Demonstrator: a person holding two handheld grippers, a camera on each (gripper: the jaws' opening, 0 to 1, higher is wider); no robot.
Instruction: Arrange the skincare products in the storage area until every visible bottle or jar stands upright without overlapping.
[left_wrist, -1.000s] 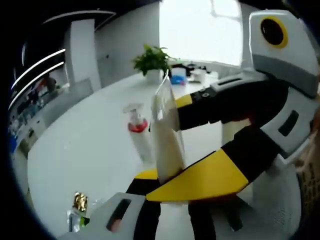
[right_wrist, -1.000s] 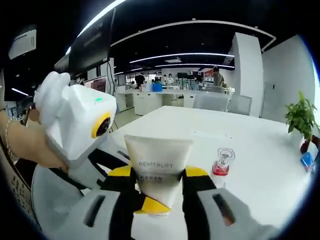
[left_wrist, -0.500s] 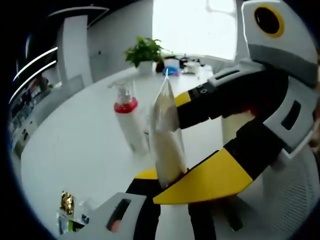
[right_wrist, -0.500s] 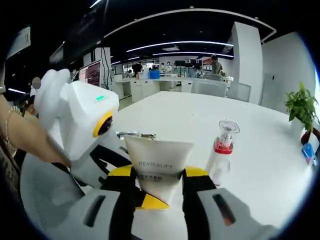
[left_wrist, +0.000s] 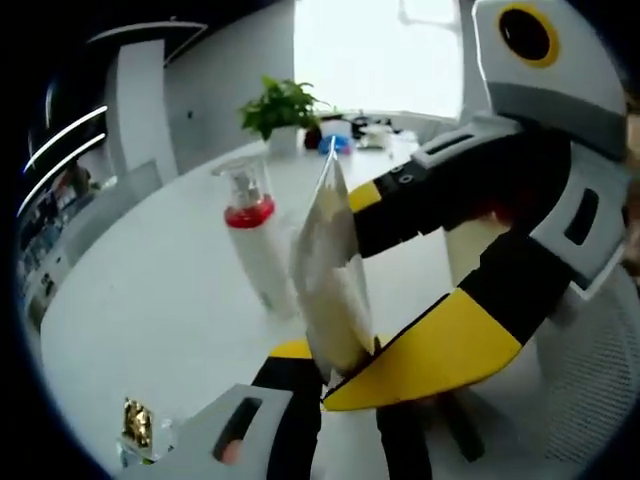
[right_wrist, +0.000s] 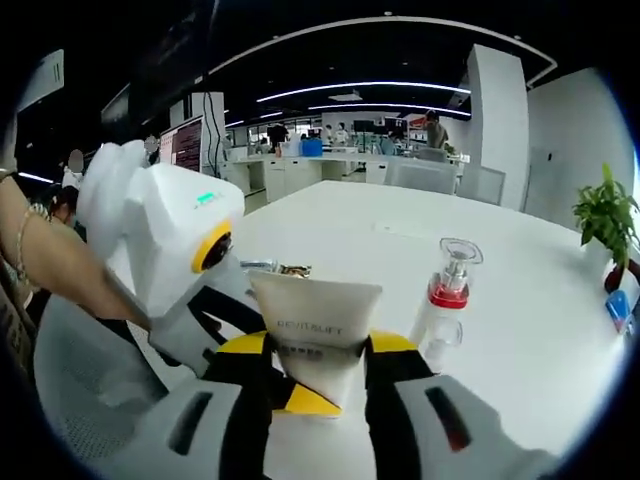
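Two sets of tongs met over the white desk (right_wrist: 480, 260). The right tongs (right_wrist: 315, 375) were pinching a cream tube (right_wrist: 314, 330) between their yellow-tipped jaws, its flat crimped end up and faint lettering across its face. In the left gripper view the same tube (left_wrist: 330, 290) appeared edge-on, held by the right tongs (left_wrist: 400, 290) coming in from the right. The left tongs (left_wrist: 335, 420) sat at the tube's lower end — whether they were closed on it or merely beside it could not be told. The left tongs (right_wrist: 235, 345) also reached in from the left of the right gripper view, held by a person's arm (right_wrist: 50, 270). A pump bottle (right_wrist: 445, 305) with a red collar and clear cap stood upright on the desk just beside the tube. A potted plant (left_wrist: 275, 110) stood at the far edge.
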